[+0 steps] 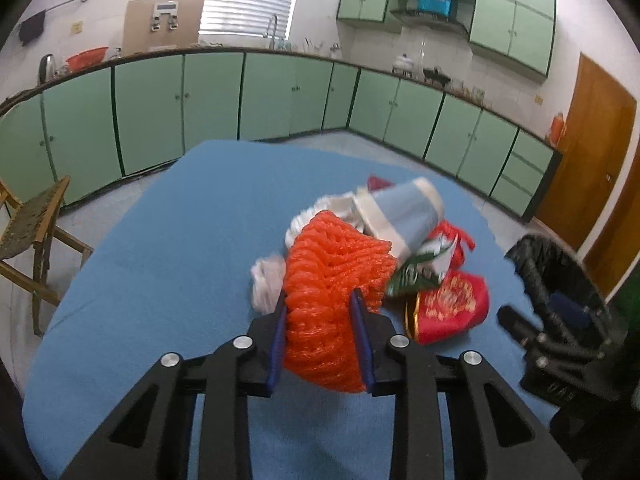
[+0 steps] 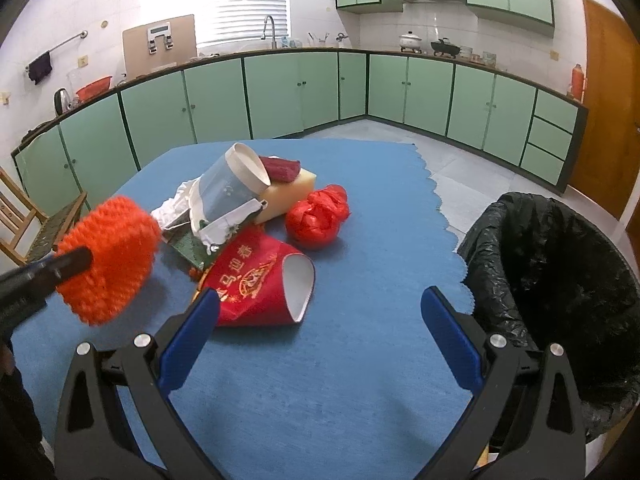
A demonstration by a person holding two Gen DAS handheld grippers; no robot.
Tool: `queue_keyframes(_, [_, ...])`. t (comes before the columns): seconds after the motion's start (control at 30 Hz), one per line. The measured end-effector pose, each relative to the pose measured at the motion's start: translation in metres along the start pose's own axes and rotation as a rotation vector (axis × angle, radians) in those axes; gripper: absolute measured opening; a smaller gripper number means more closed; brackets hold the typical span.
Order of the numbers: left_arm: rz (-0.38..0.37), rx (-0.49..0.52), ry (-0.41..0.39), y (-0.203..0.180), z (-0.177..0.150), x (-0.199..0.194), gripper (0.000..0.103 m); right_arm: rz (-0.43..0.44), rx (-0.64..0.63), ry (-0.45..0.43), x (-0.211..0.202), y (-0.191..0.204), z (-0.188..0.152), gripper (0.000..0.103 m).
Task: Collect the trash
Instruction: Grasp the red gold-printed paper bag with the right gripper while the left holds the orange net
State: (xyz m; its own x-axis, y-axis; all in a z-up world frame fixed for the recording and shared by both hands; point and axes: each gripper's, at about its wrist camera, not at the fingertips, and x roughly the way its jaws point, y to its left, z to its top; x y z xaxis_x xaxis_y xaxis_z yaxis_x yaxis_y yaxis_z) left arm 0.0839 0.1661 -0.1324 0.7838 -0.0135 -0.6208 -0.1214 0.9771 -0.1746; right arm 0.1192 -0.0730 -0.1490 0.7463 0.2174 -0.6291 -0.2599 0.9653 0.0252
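While the right gripper (image 2: 320, 304) is held with jaws spread wide and empty over the blue tabletop (image 2: 360, 360), an orange foam net (image 1: 332, 300) is clamped in the left gripper (image 1: 322, 298) above it, before the trash pile (image 2: 248, 208), the black-lined bin (image 2: 560, 280) being set beside the tabletop's edge.

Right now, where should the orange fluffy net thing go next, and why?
Probably carry it right, over to the black-lined bin. The left tongs are already shut on the orange net, lifted off the blue table; the right tongs hang open and empty.
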Motion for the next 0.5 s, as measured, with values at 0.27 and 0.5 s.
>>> queue_keyframes(0.27, [0.007, -0.032, 0.006, 0.013, 0.005, 0.007, 0.029, 0.006, -0.015, 0.008, 0.009, 0.010, 0.005, 0.098])
queue_keyframes(0.5, [0.029, -0.051, 0.009, 0.023, 0.010, 0.017, 0.028, 0.015, -0.031, 0.040, 0.024, 0.026, 0.009, 0.098])
